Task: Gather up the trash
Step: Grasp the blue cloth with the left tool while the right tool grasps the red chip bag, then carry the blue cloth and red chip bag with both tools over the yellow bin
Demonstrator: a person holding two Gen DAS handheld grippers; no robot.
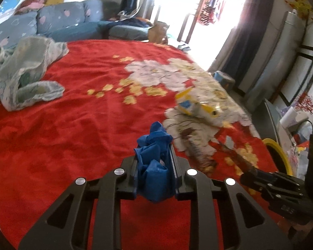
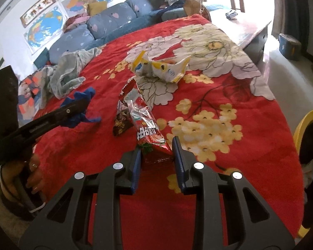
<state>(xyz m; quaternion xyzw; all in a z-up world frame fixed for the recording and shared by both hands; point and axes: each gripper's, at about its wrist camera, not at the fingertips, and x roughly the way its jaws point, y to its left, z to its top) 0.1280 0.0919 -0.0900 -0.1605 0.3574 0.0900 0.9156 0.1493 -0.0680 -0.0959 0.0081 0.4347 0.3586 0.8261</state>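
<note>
My left gripper is shut on a crumpled blue glove and holds it above the red flowered blanket. It also shows in the right wrist view, with the blue glove in it. My right gripper is open, its fingers on either side of the near end of a red strawberry snack wrapper that lies on the blanket. A small dark brown wrapper lies just left of it. A yellow-and-white crumpled bag lies farther back; it also shows in the left wrist view.
A pale green cloth lies bunched at the blanket's far left. A blue sofa stands behind. A yellow-rimmed bin stands at the right edge. A low wooden table and a blue box stand on the floor beyond.
</note>
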